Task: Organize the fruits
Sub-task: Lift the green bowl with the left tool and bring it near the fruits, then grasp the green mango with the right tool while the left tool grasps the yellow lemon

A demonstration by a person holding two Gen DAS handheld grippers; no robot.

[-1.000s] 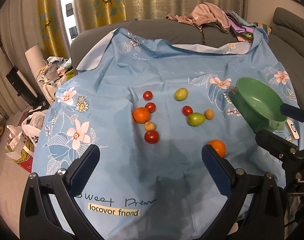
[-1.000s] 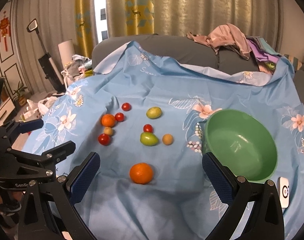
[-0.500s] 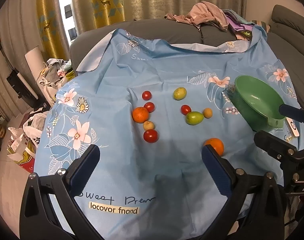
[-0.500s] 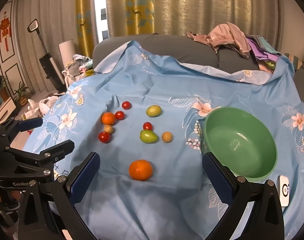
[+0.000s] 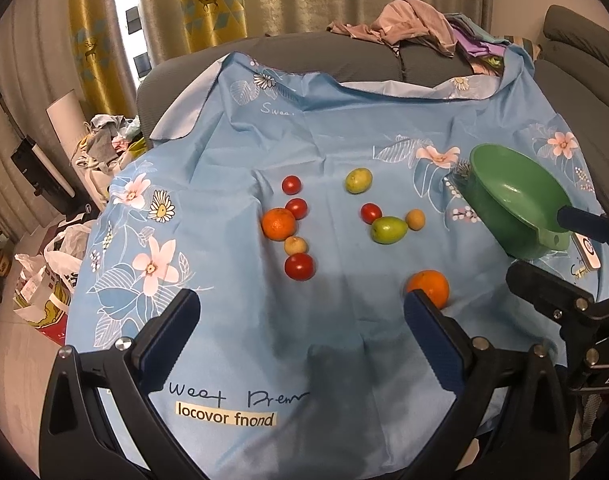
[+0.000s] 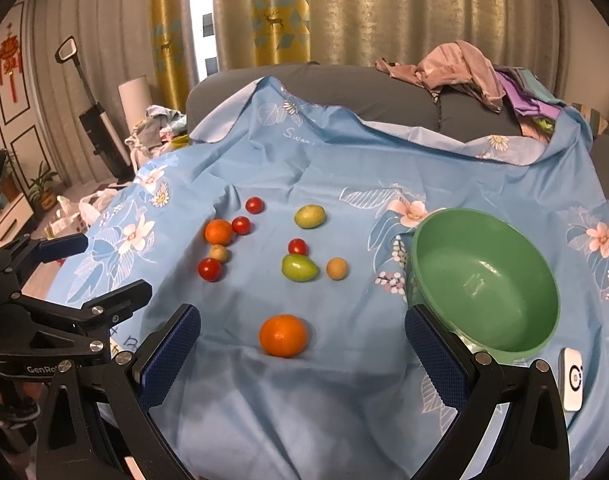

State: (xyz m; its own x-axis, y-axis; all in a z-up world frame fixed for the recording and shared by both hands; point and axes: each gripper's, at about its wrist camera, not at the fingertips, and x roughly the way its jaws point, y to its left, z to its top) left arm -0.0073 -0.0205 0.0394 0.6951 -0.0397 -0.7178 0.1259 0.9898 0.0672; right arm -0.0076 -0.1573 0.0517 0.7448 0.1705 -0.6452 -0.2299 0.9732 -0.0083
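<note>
Several fruits lie loose on a blue flowered cloth (image 5: 328,136). A near orange (image 6: 282,335) sits just ahead of my right gripper (image 6: 302,346), which is open and empty. Further out are a second orange (image 6: 218,231), several red tomatoes such as one (image 6: 210,269), a green mango-like fruit (image 6: 299,267), a yellow-green fruit (image 6: 310,216) and two small tan fruits, one at the right (image 6: 336,268). An empty green bowl (image 6: 504,332) stands at the right. My left gripper (image 5: 300,322) is open and empty above bare cloth, with the near orange (image 5: 430,286) by its right finger.
A small white remote-like device (image 6: 572,378) lies beside the bowl at the cloth's right edge. Behind the cloth is a grey sofa (image 6: 344,84) with a pile of clothes (image 6: 464,68). Bags and clutter (image 5: 44,276) sit on the floor at the left.
Both grippers have drifted slightly; the fruits and bowl sit a little lower and nearer in the views. Nothing was grasped or moved.
</note>
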